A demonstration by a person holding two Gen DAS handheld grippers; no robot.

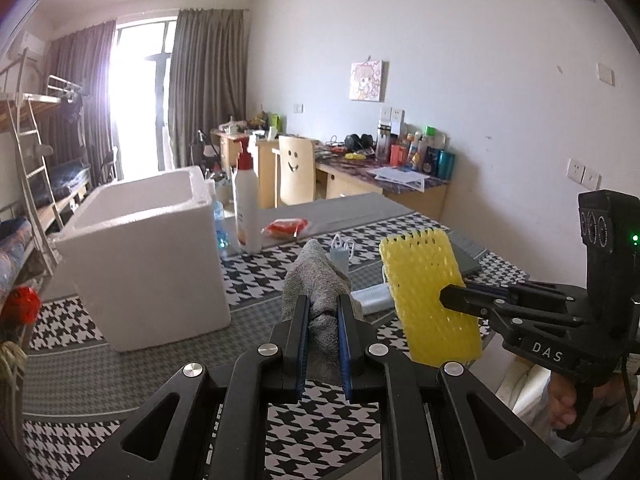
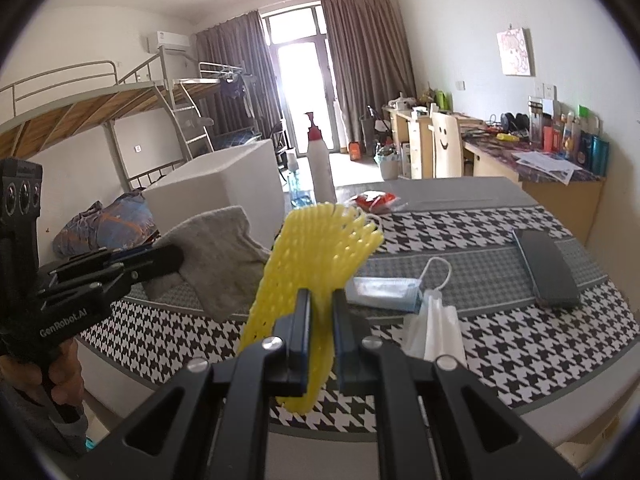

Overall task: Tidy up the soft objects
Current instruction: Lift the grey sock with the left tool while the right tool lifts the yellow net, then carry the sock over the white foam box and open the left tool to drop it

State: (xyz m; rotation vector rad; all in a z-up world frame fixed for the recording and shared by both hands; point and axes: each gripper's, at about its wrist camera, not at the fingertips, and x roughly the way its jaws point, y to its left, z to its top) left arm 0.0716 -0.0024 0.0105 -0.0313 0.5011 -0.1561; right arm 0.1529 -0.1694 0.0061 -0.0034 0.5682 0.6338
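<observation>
Grey cloth (image 1: 316,280) clamped in left gripper (image 1: 323,316), above table (image 1: 160,360).

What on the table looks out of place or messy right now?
Nothing is spilled or damaged. Two face masks lie loose and overlapping on the tablecloth, still unsorted, beside a dark case. The foam box stands upright.

Your way left is blocked by the foam box (image 1: 144,256) and white bottle (image 1: 246,204); bare desk (image 1: 360,204) lies open behind the masks (image 2: 380,288).
</observation>
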